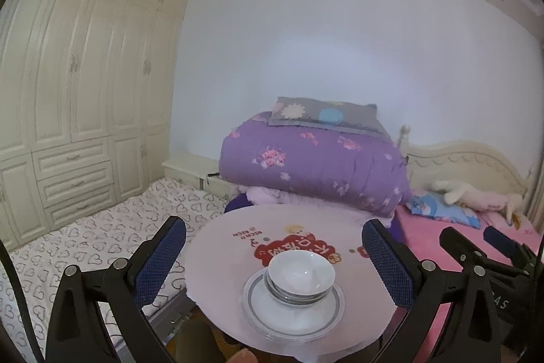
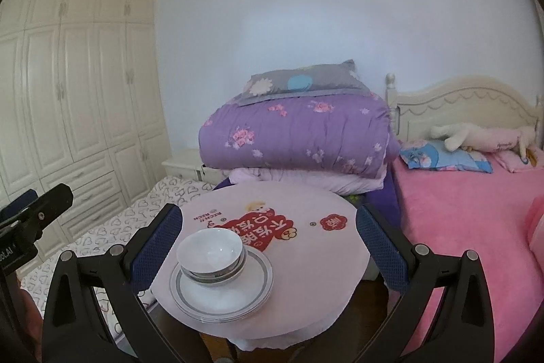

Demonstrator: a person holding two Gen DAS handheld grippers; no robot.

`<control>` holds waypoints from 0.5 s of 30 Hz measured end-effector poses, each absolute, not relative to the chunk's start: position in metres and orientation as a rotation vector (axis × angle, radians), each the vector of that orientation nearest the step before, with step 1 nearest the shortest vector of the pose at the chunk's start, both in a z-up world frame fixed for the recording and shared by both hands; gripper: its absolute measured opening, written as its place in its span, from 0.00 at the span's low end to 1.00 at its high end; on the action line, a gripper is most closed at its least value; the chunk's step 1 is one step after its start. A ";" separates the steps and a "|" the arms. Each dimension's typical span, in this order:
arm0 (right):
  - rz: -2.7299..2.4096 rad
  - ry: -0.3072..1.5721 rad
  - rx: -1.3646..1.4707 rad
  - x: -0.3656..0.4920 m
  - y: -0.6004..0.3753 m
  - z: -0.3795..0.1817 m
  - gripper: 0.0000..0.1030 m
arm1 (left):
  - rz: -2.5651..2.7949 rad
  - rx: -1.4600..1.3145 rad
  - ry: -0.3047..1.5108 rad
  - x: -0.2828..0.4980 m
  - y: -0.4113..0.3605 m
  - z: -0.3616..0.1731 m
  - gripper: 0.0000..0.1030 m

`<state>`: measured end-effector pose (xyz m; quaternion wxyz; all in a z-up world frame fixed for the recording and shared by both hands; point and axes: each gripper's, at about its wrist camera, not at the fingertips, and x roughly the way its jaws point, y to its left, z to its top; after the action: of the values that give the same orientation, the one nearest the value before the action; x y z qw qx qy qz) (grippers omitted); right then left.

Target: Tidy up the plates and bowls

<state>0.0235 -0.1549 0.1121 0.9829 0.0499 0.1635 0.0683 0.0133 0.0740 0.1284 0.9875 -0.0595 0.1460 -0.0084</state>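
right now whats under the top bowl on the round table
More bowls nest under the top bowl; only their rims show, so the count is unclear. Below them lies a stack of grey-rimmed plates on the pink table. The plate centres are covered.

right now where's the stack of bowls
The stack of bowls sits on the stacked plates near the front edge of the round table, with both grippers open and clear of it.

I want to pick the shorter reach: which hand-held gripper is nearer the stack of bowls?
Left, slightly. The bowls sit centred between the left hand-held gripper fingers; in the right hand-held gripper view they lie toward its left finger. Both are open and clear.
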 end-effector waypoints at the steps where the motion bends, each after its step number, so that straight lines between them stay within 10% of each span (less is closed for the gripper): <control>1: 0.133 0.326 0.097 0.020 -0.153 0.111 1.00 | -0.013 -0.112 0.290 0.009 0.072 0.130 0.99; 15: 0.142 0.370 0.069 0.008 -0.149 0.092 1.00 | -0.053 -0.110 0.350 -0.002 0.058 0.138 0.99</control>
<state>0.0084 -0.1494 0.0918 0.9799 0.0343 0.1837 0.0703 -0.0025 0.0583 0.1376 0.9829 -0.0548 0.1739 -0.0264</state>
